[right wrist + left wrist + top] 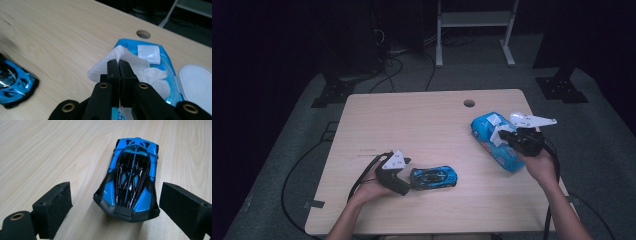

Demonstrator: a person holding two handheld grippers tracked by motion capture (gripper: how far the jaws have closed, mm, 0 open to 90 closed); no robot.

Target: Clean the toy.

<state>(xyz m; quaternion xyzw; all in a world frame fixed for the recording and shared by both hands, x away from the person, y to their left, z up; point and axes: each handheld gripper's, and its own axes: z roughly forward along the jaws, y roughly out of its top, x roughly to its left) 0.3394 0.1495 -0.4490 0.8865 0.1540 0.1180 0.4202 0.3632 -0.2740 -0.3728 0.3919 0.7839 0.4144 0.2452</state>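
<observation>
From the high view, the left gripper (404,175) sat on the tabletop (427,130) right behind the blue toy car (433,177), and the right gripper (507,134) was at the blue wipes pack (497,140) on the right side.

In the left gripper view, the fingers (53,207) were wide apart with the car's (130,182) near end between them, not touching it.

In the right gripper view, the fingers (117,72) were pressed together on a white wipe (112,61) sticking up from the pack (166,65). The lid (196,82) lay open. The wipe seemed partly pulled out; how much stayed inside was hard to see. Probably pulling it free and wiping the car were left.
</observation>
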